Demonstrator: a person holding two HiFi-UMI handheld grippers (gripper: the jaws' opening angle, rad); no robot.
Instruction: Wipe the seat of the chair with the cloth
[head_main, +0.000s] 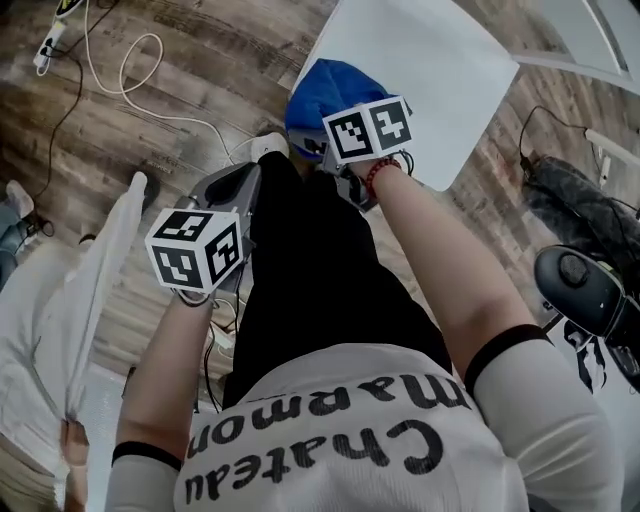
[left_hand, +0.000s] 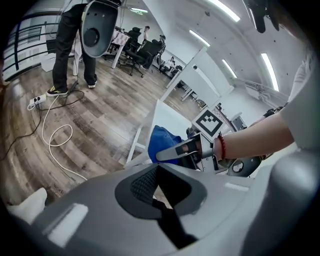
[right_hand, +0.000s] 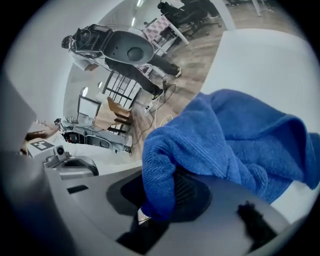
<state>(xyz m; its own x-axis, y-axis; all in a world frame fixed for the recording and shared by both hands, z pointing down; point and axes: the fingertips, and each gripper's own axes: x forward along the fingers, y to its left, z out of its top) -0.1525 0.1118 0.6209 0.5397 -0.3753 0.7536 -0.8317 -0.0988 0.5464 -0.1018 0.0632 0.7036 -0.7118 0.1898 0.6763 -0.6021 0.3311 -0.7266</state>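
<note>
The blue cloth (head_main: 318, 92) lies bunched on the near left corner of the white chair seat (head_main: 440, 70). My right gripper (head_main: 335, 155) is shut on a fold of it, under its marker cube. In the right gripper view the cloth (right_hand: 225, 140) spills from the right gripper (right_hand: 160, 200) onto the seat (right_hand: 265, 65). My left gripper (head_main: 235, 190) hangs lower left, off the chair, over the floor. In the left gripper view the left gripper (left_hand: 160, 192) looks shut with nothing in it, and the cloth (left_hand: 162, 142) and seat (left_hand: 170, 117) lie ahead.
A white cable (head_main: 130, 70) and a power strip (head_main: 48, 45) lie on the wooden floor to the left. White fabric (head_main: 90, 290) hangs at the left edge. A black device (head_main: 580, 280) sits at the right. A person (left_hand: 75, 45) stands farther off.
</note>
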